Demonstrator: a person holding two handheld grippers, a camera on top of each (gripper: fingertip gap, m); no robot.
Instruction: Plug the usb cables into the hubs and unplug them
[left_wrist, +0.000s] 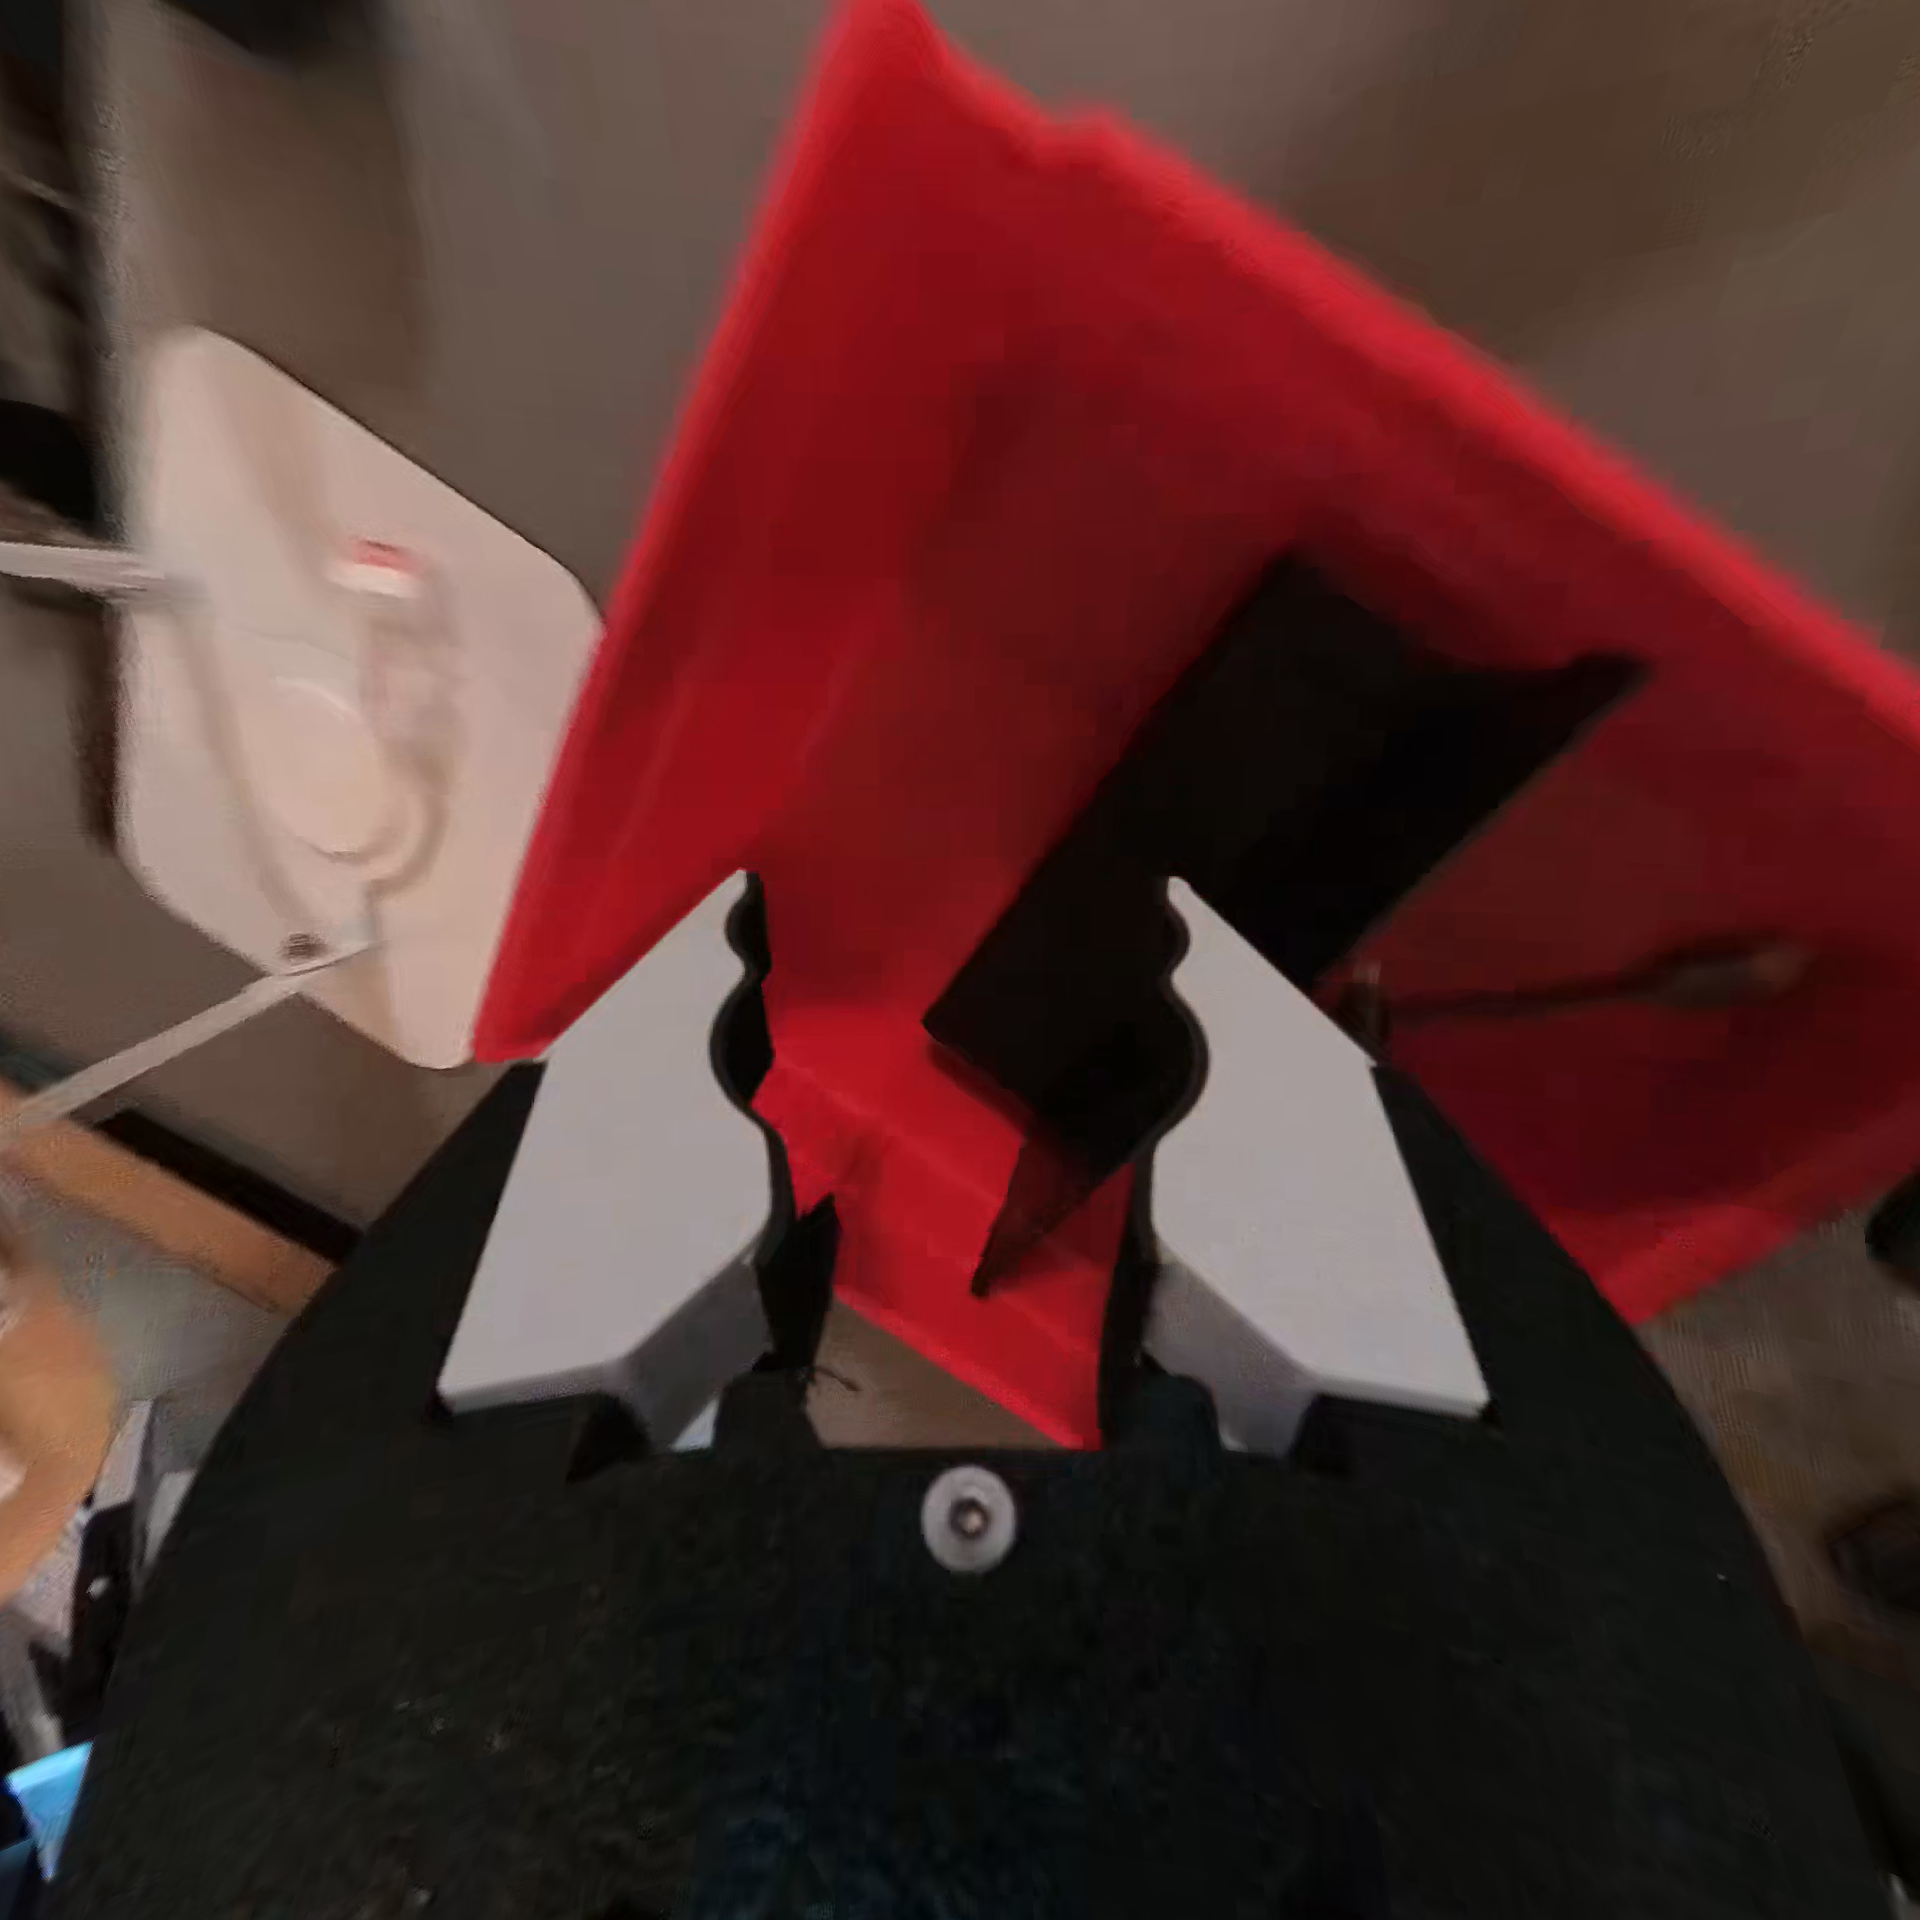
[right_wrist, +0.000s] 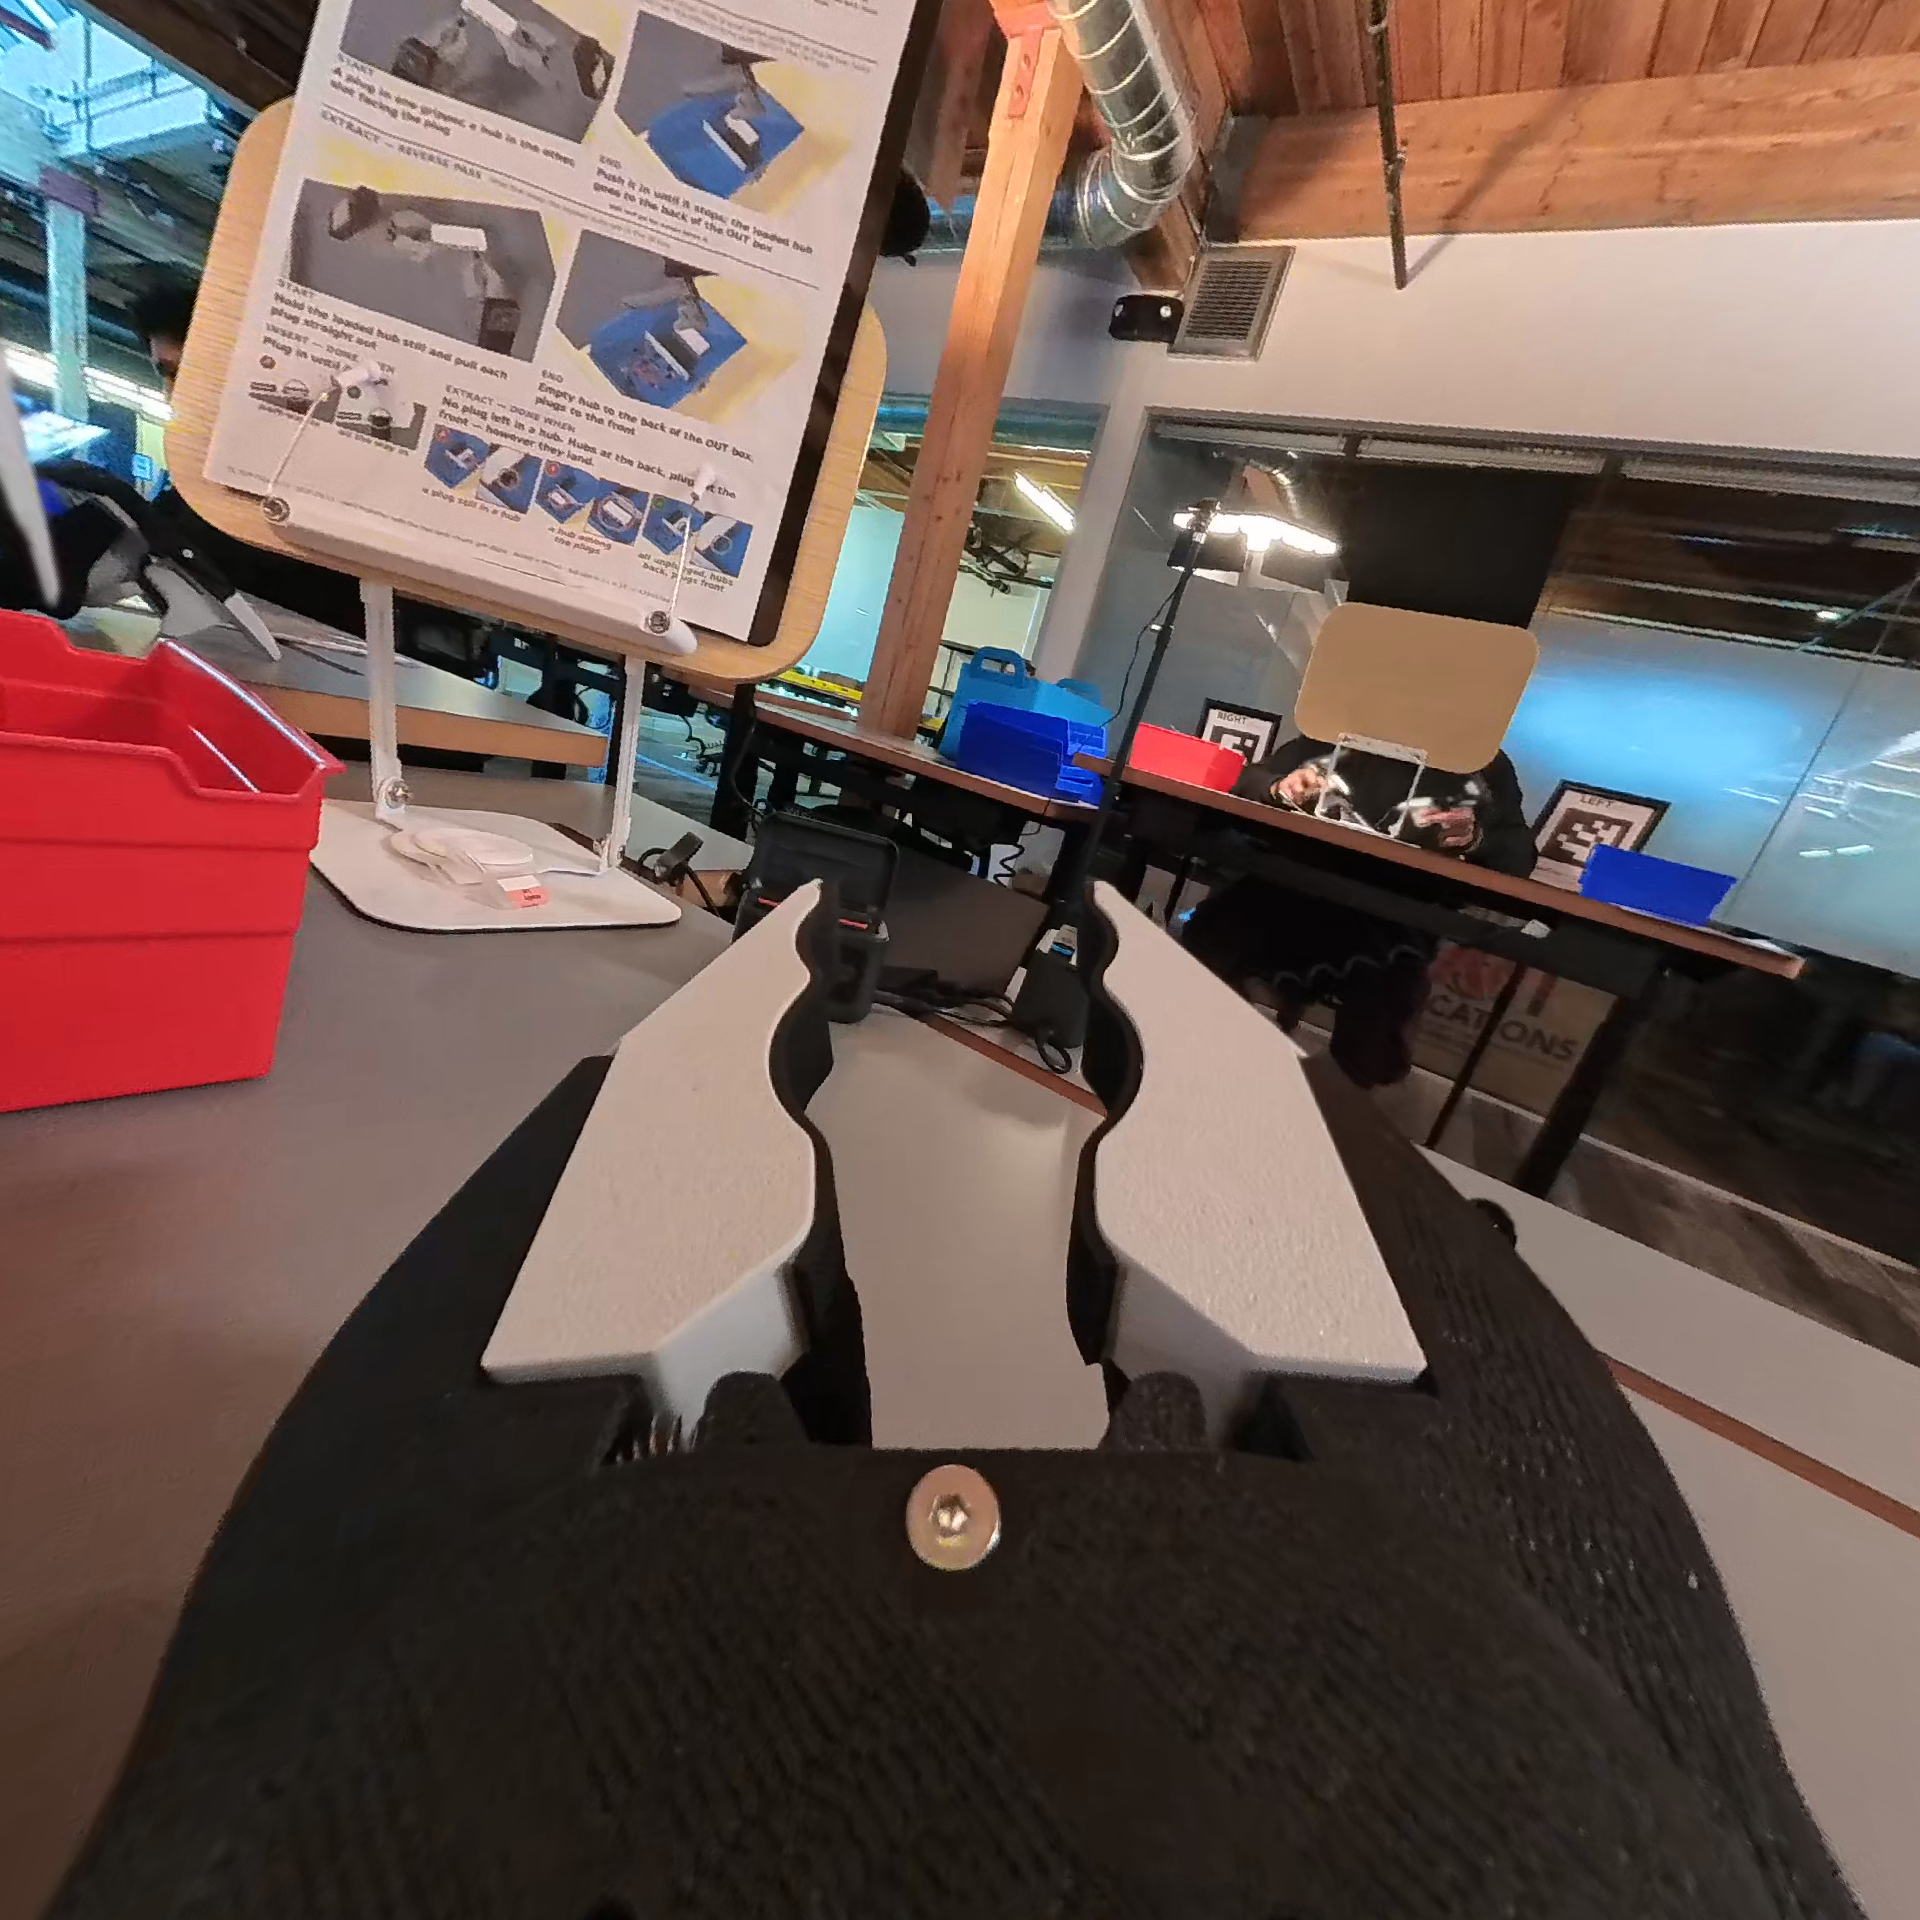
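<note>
The hub (left_wrist: 1278, 821), a dark, stiff slab inside the red bin (left_wrist: 1039, 582), looks light and hard; I judge a pinch across its narrow sides best. Its long axis slants from near my left gripper (left_wrist: 961, 894) up and to the right. Blur hides any cables. My left jaws are spread above it. My right gripper (right_wrist: 956, 894) gapes empty over the grey table (right_wrist: 208, 1195).

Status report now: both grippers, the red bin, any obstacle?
Left gripper open, over the red bin; black item inside, blurred. Right gripper open, empty, low over the grey table. No cable or hub in clear view. Document stand beside bin.
</note>
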